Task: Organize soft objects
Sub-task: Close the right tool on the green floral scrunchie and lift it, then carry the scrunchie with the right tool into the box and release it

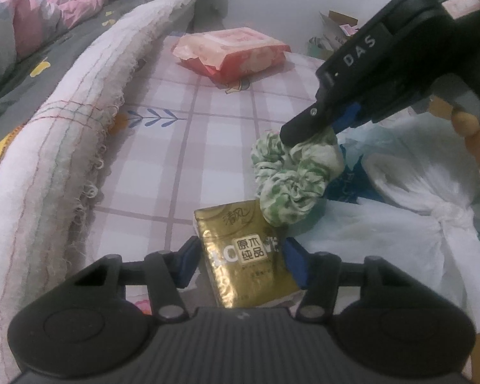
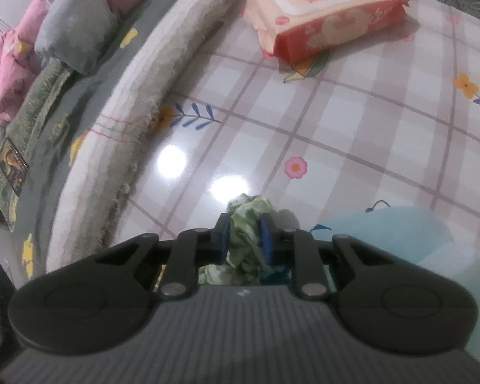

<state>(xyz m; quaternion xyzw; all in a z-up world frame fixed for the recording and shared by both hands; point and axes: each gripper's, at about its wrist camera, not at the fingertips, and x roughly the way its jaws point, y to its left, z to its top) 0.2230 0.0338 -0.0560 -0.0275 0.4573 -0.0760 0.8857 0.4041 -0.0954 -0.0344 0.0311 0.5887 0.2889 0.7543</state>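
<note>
My left gripper (image 1: 240, 260) is shut on a gold tissue pack (image 1: 244, 256), held just above the checked tablecloth (image 1: 182, 147). My right gripper (image 2: 244, 240) is shut on a green-and-white scrunchie (image 2: 246, 224). In the left wrist view the right gripper (image 1: 307, 131) comes in from the upper right and holds the scrunchie (image 1: 291, 179) lifted, right behind the gold pack. A red-and-pink wet-wipes pack (image 1: 230, 52) lies at the far side of the table and also shows in the right wrist view (image 2: 326, 12).
A bed with a frayed white blanket edge (image 1: 80, 128) borders the table on the left. White tied plastic bags (image 1: 416, 211) lie to the right. A pale blue item (image 2: 400, 233) sits near the right gripper. Boxes (image 1: 336, 28) stand far right.
</note>
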